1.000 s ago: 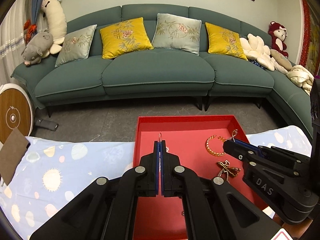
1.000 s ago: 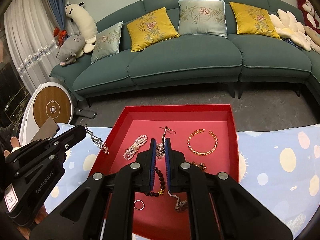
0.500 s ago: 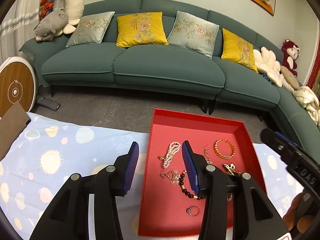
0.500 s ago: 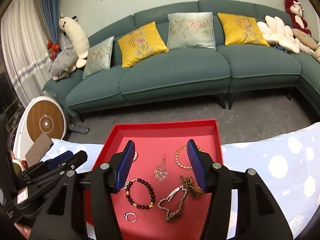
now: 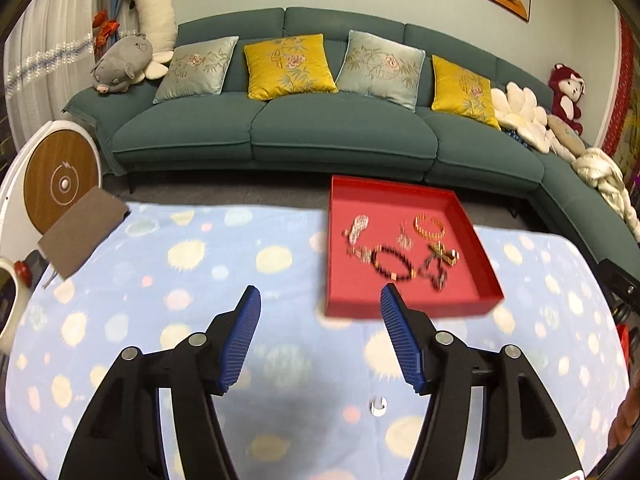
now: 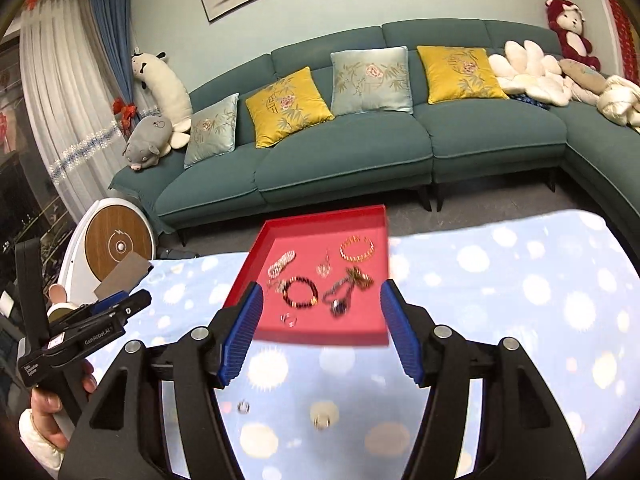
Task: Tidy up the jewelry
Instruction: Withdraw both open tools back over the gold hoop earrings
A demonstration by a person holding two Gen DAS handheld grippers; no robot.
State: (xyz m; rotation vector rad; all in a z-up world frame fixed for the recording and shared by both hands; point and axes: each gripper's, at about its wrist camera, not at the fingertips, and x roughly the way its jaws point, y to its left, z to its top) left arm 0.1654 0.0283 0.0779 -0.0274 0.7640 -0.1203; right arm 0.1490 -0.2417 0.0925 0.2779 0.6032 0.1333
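Observation:
A red tray (image 5: 412, 306) sits on the spotted blue cloth (image 5: 160, 320) and holds several pieces: a gold bangle (image 6: 357, 249), a pearl bracelet (image 6: 282, 262), a dark bead bracelet (image 6: 301, 292), a silver pendant (image 6: 325, 270), a chain (image 6: 340, 300) and a ring (image 6: 289, 320). Near the tray's front edge, my left gripper (image 5: 318, 294) has its jaws opening with nothing between them. My right gripper (image 6: 320, 290) is also opening and holds nothing. Two small rings (image 6: 243, 407) (image 6: 321, 420) lie on the cloth close to me. A hand (image 6: 48, 412) holds the left gripper (image 6: 136, 302).
A brown card (image 5: 82, 236) lies at the table's far left corner, beside a round white and wood device (image 5: 60, 184). A green sofa (image 5: 340, 136) with cushions stands beyond the table. The cloth reaches to the right of the tray (image 6: 540, 280).
Both grippers went from shut on small pieces over the tray to open. They have drawn back and up from the tray, and the pieces now lie inside it.

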